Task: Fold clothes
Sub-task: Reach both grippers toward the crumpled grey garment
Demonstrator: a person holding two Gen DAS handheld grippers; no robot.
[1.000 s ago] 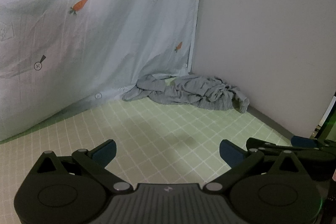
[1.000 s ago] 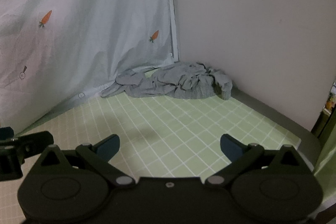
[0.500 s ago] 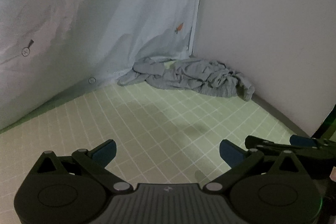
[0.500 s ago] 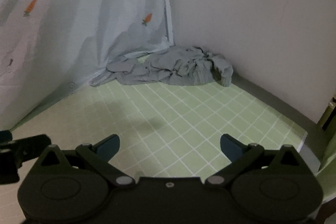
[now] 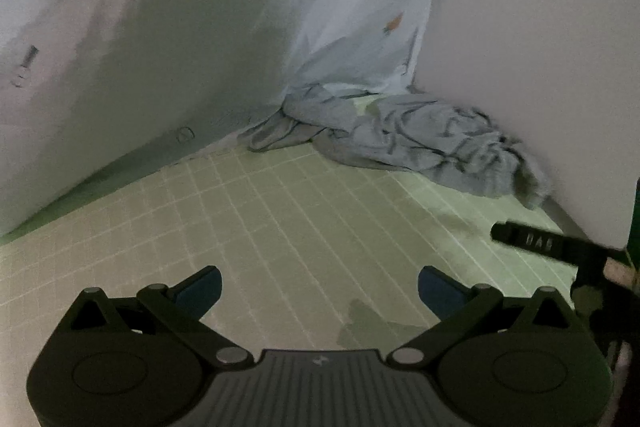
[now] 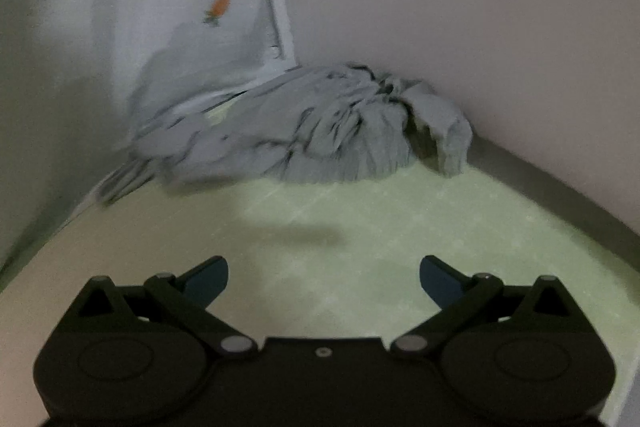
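Crumpled grey ribbed garment (image 6: 320, 135) heaped in the far corner of the green gridded mat (image 5: 280, 227), against a carrot-print sheet (image 5: 360, 7), its weave possibly knit. Left gripper (image 5: 319, 287) and right gripper (image 6: 324, 277): blue-padded fingers spread wide, both empty.

Both wrist views look forward and slightly down over the green checked mat (image 5: 304, 211) toward the corner. The right wrist view sits nearer the crumpled grey garment (image 6: 320, 131); the left wrist view shows it further off (image 5: 404, 143). Both share garment, carrot-print sheet (image 5: 344, 7) and wall (image 6: 460, 7).
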